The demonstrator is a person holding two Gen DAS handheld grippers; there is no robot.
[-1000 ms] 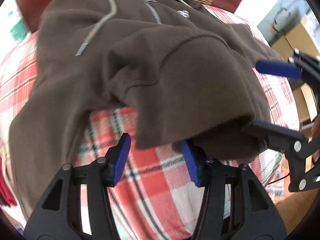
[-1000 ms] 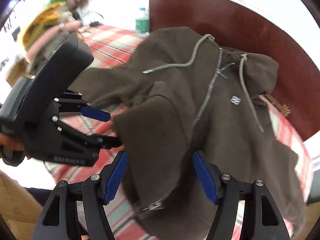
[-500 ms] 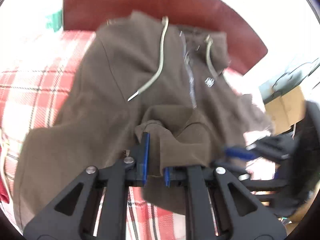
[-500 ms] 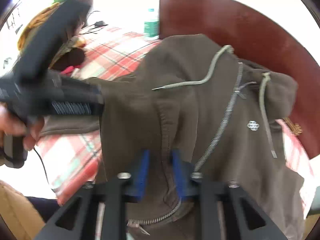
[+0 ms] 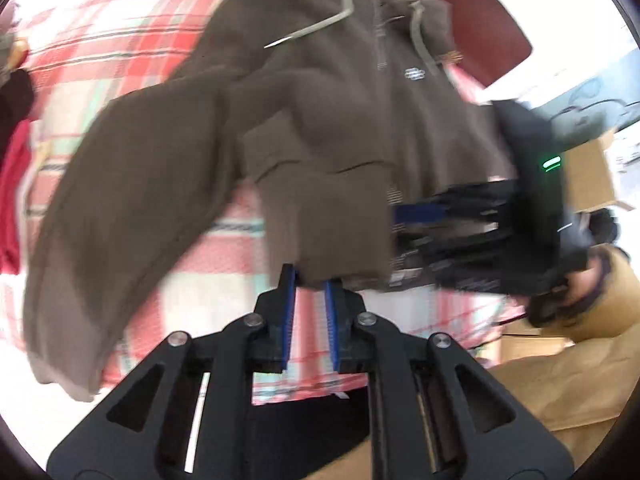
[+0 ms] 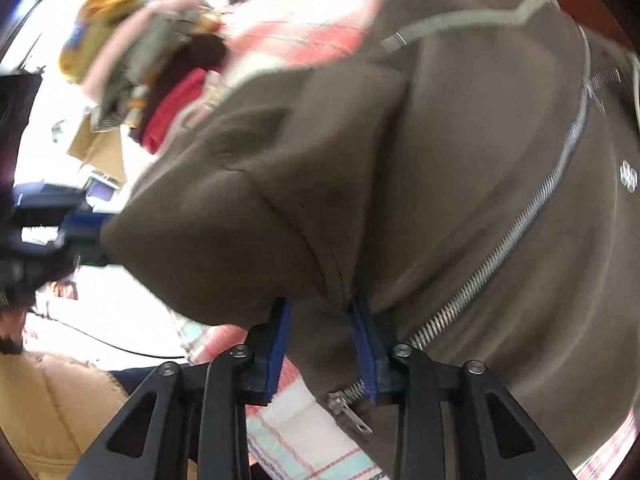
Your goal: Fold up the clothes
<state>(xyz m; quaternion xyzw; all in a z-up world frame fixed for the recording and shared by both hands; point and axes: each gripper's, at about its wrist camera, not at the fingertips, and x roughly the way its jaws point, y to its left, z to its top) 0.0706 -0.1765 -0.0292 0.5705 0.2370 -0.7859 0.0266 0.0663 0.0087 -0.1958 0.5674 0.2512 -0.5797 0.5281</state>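
Note:
A brown zip-up hoodie (image 5: 320, 92) with grey drawstrings lies on a red plaid cloth (image 5: 132, 40). My left gripper (image 5: 310, 280) is shut on the hoodie's bottom hem and holds it lifted. My right gripper (image 6: 320, 320) is shut on the same hem beside the metal zipper (image 6: 516, 236), with the hoodie (image 6: 440, 160) bunched above it. The right gripper also shows in the left wrist view (image 5: 420, 216), blurred, at the hem's right side. One sleeve (image 5: 120, 220) hangs down to the left.
A dark red headboard (image 5: 492, 12) stands behind the hoodie. A pile of other clothes (image 6: 132, 48), red and yellow among them, lies at the left. Cardboard boxes (image 5: 588, 176) stand at the right. A tan padded surface (image 5: 560, 380) is near the bottom right.
Both grippers closed on the hoodie's hem within the last second, then lifted and pulled it back toward the near edge. The view is blurred by motion.

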